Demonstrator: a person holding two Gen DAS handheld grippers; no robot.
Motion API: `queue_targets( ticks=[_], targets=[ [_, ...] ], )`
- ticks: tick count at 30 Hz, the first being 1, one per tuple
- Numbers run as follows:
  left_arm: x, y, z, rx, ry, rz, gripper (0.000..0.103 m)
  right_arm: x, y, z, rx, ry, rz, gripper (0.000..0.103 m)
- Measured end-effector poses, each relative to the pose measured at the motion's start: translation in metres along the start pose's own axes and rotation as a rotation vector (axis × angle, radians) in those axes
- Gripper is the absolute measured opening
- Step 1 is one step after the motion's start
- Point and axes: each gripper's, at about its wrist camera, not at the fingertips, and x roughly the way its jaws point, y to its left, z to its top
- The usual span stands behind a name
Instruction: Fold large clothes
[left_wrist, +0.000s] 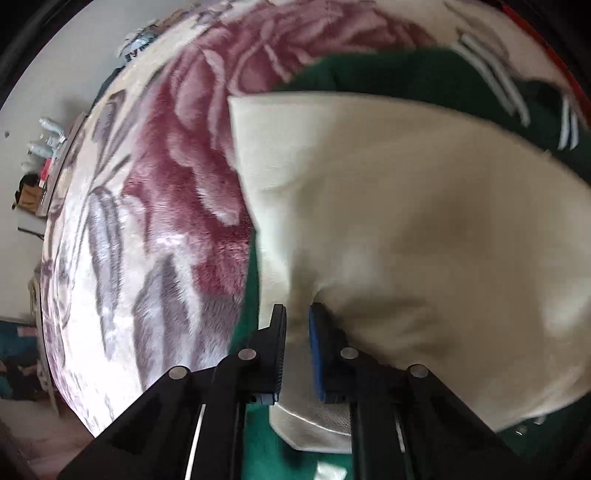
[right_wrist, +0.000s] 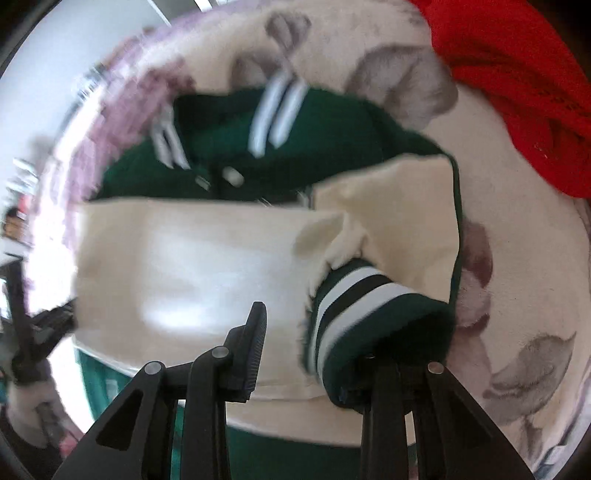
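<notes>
A green varsity jacket (left_wrist: 406, 77) with cream sleeves lies on a floral plush blanket (left_wrist: 147, 221). My left gripper (left_wrist: 297, 310) points down and is shut on a fold of the cream sleeve (left_wrist: 406, 221), which puckers between its pads. In the right wrist view the same cream sleeve (right_wrist: 184, 258) lies across the green body (right_wrist: 314, 122). A green cuff with white stripes (right_wrist: 354, 291) drapes over my right gripper's (right_wrist: 295, 310) right finger and hides it. Its left finger (right_wrist: 256, 332) stands apart from the cuff, with flat cream cloth showing in the gap.
A red garment (right_wrist: 517, 74) is bunched at the blanket's (right_wrist: 535, 258) far right. White-striped collar ribbing (left_wrist: 491, 81) and snap buttons (right_wrist: 232, 175) show on the jacket. Past the bed's left edge is a shelf with bottles (left_wrist: 44, 144).
</notes>
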Motion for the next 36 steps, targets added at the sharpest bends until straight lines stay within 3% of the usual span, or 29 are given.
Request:
queue_targets(
  ticks=[1,2,5,7,9,10,11,12,16,21,22,23,24,25,27,30,33,36],
  targets=[
    [0.001,0.002,0.004,-0.007,0.0,-0.004,0.009,0.013,-0.012,0.001,0.009,0.013,-0.047,0.033],
    [0.003,0.003,0.007,-0.002,0.009,-0.009,0.01,0.021,-0.025,0.001,0.052,0.029,-0.023,0.036],
    [0.0,0.008,0.012,-0.011,0.035,-0.015,0.013,0.023,-0.061,0.0,0.22,0.072,0.125,0.039],
    [-0.012,0.018,0.014,-0.026,0.041,-0.043,0.014,0.009,-0.072,-0.003,0.26,0.088,0.127,0.056],
    [-0.033,0.035,0.013,-0.078,0.012,-0.087,0.035,-0.008,-0.086,-0.011,0.305,0.074,0.129,0.064],
    [-0.043,0.044,0.012,-0.111,-0.002,-0.104,0.067,-0.016,-0.094,-0.014,0.331,0.061,0.131,0.064],
    [-0.051,0.051,0.01,-0.143,-0.016,-0.115,0.093,-0.027,-0.102,-0.019,0.355,0.047,0.107,0.065],
    [-0.066,0.066,0.005,-0.202,-0.05,-0.126,0.095,-0.038,-0.11,-0.024,0.377,0.03,0.1,0.065],
    [-0.082,0.101,-0.013,-0.326,-0.088,-0.074,0.095,-0.064,-0.129,-0.032,0.465,-0.052,0.213,0.065],
    [-0.044,0.103,-0.025,-0.375,-0.033,-0.037,0.095,-0.075,-0.089,-0.026,0.383,-0.113,0.385,0.062],
    [-0.039,0.099,-0.026,-0.363,-0.037,-0.049,0.083,-0.076,-0.074,-0.025,0.35,-0.113,0.396,0.044],
    [-0.029,0.096,-0.024,-0.341,-0.032,-0.067,0.048,-0.072,-0.055,-0.025,0.309,-0.097,0.404,0.032],
    [-0.014,0.089,-0.021,-0.31,-0.003,-0.084,0.028,-0.069,-0.038,-0.023,0.269,-0.076,0.418,0.024],
    [-0.002,0.084,-0.018,-0.291,0.022,-0.111,0.012,-0.064,-0.025,-0.022,0.236,-0.063,0.421,0.024],
    [0.029,0.065,-0.019,-0.249,0.073,-0.145,0.012,-0.056,0.006,-0.017,0.156,-0.045,0.378,0.024],
    [0.044,0.061,-0.021,-0.242,0.065,-0.161,0.012,-0.034,0.029,-0.017,0.123,0.045,0.304,0.024],
    [0.026,0.087,-0.021,-0.316,0.073,-0.208,0.015,-0.023,0.028,-0.02,0.164,0.089,0.28,0.024],
    [-0.01,0.116,-0.031,-0.408,-0.021,-0.273,0.016,-0.017,0.02,-0.021,0.129,0.028,0.161,0.024]
  ],
)
